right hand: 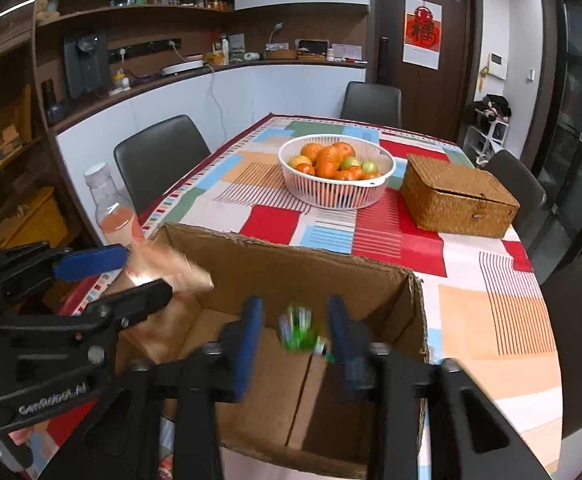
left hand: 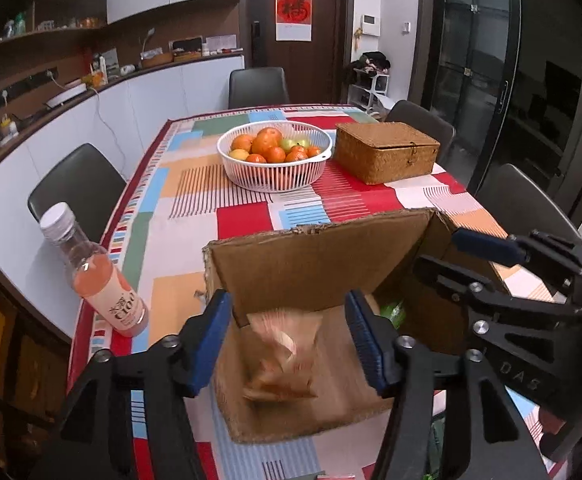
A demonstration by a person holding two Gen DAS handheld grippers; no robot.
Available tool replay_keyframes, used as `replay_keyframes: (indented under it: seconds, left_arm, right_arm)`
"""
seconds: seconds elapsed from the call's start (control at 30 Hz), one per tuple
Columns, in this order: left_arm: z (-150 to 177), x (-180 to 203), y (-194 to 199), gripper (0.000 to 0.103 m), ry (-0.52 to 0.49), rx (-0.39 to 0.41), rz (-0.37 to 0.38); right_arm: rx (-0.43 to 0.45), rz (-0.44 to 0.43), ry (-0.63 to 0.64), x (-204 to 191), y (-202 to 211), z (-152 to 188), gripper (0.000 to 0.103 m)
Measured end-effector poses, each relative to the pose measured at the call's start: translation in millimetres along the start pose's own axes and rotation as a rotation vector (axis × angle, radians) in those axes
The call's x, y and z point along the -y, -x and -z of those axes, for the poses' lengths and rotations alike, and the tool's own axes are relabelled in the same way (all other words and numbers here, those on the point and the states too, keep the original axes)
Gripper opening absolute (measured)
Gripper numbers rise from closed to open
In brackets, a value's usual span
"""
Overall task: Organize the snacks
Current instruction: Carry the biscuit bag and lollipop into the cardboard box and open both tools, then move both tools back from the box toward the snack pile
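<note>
Both claws open over the cardboard box [right hand: 331,276] — left gripper [left hand: 289,340] above a blurred orange packet [left hand: 283,356], right gripper [right hand: 295,340] above a green packet [right hand: 297,330] — neither gripped; bottle [left hand: 103,280] outside the box.

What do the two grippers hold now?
Nothing: the left gripper and right gripper are open; an orange packet and green packet drop blurred into the cardboard box.

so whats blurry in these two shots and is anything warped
Left wrist view: the orange snack packet between the open fingers is motion-smeared, while the fruit basket is sharp. Right wrist view: the green packet over the cardboard box is smeared. In both, fisheye bends the counter and door edges, with dark corners.
</note>
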State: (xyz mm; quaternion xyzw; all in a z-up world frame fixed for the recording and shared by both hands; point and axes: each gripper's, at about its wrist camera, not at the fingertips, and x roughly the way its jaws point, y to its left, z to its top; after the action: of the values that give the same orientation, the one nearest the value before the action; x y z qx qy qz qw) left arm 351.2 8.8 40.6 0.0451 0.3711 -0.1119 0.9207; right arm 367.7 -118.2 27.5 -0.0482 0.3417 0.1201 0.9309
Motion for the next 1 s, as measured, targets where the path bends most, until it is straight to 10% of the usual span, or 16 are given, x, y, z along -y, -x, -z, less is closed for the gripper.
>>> replay_keyframes:
  seconds: [1.0]
  left_arm:
    - [109,35,118,0.071,-0.071,0.059,0.0]
  right_arm:
    - [0.08,-0.1,0.076,-40,115,103,0.051]
